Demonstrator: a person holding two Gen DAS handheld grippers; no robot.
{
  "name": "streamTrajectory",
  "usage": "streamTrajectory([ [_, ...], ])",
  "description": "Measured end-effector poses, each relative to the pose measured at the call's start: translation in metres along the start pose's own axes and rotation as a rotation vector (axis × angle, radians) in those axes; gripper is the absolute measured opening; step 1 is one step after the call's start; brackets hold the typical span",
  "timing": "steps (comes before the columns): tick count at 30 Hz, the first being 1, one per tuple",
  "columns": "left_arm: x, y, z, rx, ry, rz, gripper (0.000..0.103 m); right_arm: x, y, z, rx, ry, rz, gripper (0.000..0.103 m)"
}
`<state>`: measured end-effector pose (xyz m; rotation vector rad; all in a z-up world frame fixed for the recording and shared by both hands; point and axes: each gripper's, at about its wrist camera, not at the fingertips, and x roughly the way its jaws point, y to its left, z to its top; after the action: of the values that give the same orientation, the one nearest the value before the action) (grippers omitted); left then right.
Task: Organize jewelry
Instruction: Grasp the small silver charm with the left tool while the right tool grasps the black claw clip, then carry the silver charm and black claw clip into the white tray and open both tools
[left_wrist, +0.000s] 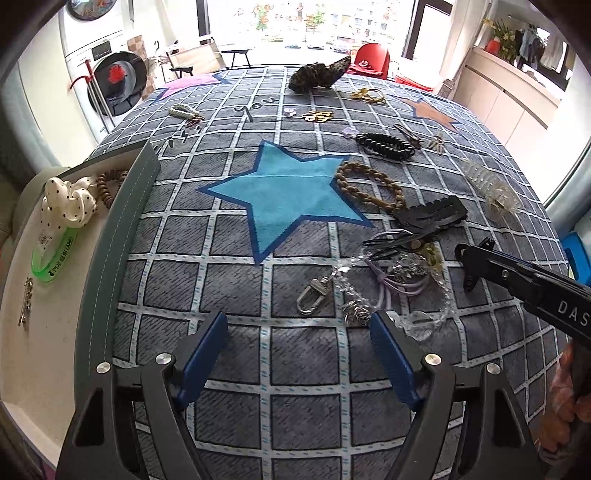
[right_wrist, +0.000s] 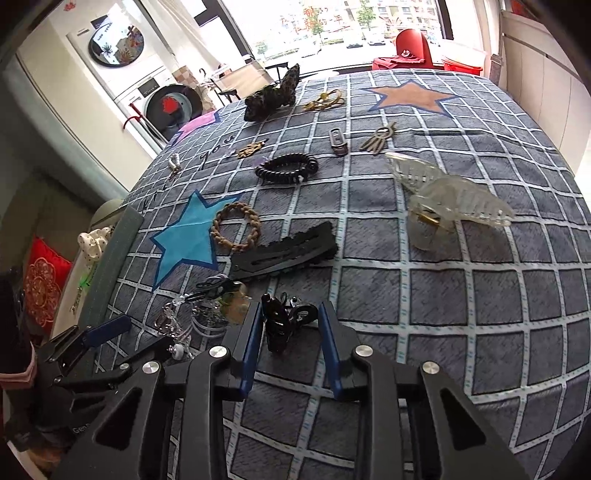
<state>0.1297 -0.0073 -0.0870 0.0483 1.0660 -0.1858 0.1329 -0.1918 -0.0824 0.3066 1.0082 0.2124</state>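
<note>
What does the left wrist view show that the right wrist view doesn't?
Only the left wrist view shows the tray's contents clearly: a green wristband and brown beaded bracelet.

Only the right wrist view shows a small black claw clip between the right gripper's open jaws.

Both show the blue star, braided ring, long black clip, clear claw clip and open left gripper.

Bright daylight from the far window (left_wrist: 306, 26), blown out to white glare. Soft shadows only. Strong fisheye bending and dark vignetting at edges. Sharp centre focus.
</note>
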Motion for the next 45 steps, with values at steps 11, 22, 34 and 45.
streamTrajectory([
  [11, -0.006, -0.031, -0.003, 0.040, -0.010, -0.066, 0.080, -0.021, -0.011, -0.009, 0.009, -0.028, 0.008, 0.033],
  [22, -0.006, -0.041, -0.006, 0.069, 0.001, -0.112, 0.030, -0.034, -0.014, -0.018, 0.023, -0.042, 0.028, 0.033],
  [34, -0.035, -0.034, -0.023, 0.051, -0.052, -0.129, 0.030, -0.045, -0.005, -0.033, 0.009, -0.031, 0.039, 0.033],
  [45, -0.079, -0.009, -0.040, 0.008, -0.119, -0.095, 0.030, -0.052, 0.028, -0.050, -0.046, -0.002, 0.052, 0.033],
])
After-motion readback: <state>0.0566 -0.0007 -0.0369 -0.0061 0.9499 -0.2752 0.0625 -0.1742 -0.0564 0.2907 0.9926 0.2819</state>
